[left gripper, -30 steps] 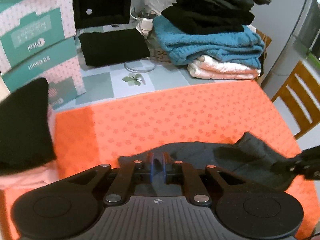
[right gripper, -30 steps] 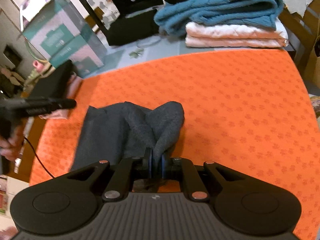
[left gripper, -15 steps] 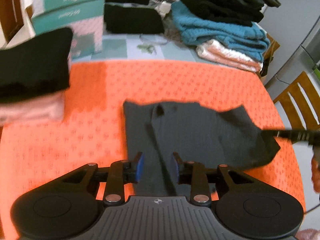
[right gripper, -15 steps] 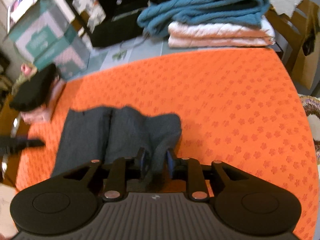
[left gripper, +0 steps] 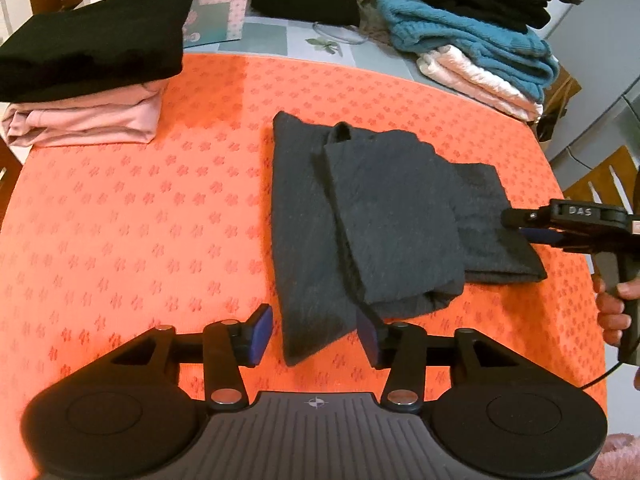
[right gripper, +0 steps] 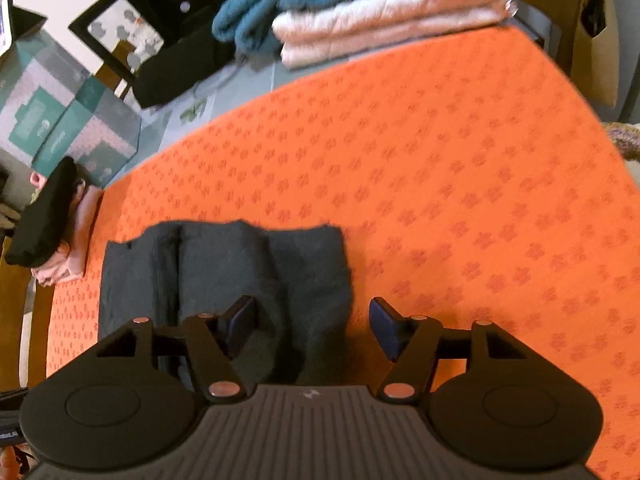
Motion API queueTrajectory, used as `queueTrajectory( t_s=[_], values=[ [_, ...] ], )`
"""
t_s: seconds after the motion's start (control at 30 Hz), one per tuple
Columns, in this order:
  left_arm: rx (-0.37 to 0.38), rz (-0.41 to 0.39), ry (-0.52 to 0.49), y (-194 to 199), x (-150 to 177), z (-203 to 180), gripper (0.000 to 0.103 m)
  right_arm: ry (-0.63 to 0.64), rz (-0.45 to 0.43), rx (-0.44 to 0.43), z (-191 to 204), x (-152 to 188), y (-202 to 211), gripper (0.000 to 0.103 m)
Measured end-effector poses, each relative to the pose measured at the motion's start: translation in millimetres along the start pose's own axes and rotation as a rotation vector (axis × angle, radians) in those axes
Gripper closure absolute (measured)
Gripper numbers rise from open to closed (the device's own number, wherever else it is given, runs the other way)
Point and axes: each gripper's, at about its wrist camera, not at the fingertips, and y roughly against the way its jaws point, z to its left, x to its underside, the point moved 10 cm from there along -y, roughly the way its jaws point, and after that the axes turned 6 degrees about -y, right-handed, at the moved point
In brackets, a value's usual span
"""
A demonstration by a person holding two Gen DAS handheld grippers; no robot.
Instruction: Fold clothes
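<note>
Dark grey knit garment [left gripper: 384, 220] folded into overlapping lengthwise panels, lying flat on the orange patterned tablecloth [left gripper: 140, 220], one narrow end nearest the viewer

A dark grey garment [left gripper: 372, 216] lies on an orange cloth [left gripper: 132, 220] patterned with small darker flowers.

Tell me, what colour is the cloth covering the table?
Orange tablecloth with small flower prints, clearest in the right wrist view.

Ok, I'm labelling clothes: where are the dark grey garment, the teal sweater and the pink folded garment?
dark grey garment [left gripper: 384, 220], left wrist view, its upper folded layer.
teal sweater [left gripper: 460, 46], left wrist view, its knit side.
pink folded garment [left gripper: 86, 120], left wrist view, its front edge.
</note>
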Motion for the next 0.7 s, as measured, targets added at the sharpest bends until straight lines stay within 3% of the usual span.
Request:
queueTrajectory(
  t_s=[0.13, 0.17, 0.2, 0.4, 0.5, 0.7],
  values=[
    [-0.005, -0.008, 0.012, 4, 2, 1, 0.046, 0.05, -0.001, 0.008, 12, 9, -9, 0.039],
    [-0.006, -0.01, 0.018, 5, 3, 1, 0.045, 0.064, 0.003, -0.003, 15, 10, -9, 0.074],
    [-0.006, -0.01, 0.021, 6, 2, 1, 0.044, 0.073, 0.008, -0.015, 19, 10, -8, 0.087],
    [-0.006, -0.014, 0.016, 7, 1, -1, 0.044, 0.177, -0.117, -0.045, 49, -9, 30, 0.092],
    [0.002, -0.019, 0.014, 7, 0, -4, 0.043, 0.229, -0.18, 0.004, 55, -21, 44, 0.092],
    [0.024, -0.009, 0.016, -1, -5, -12, 0.042, 0.219, -0.116, 0.102, 24, -23, 23, 0.086]
  ],
)
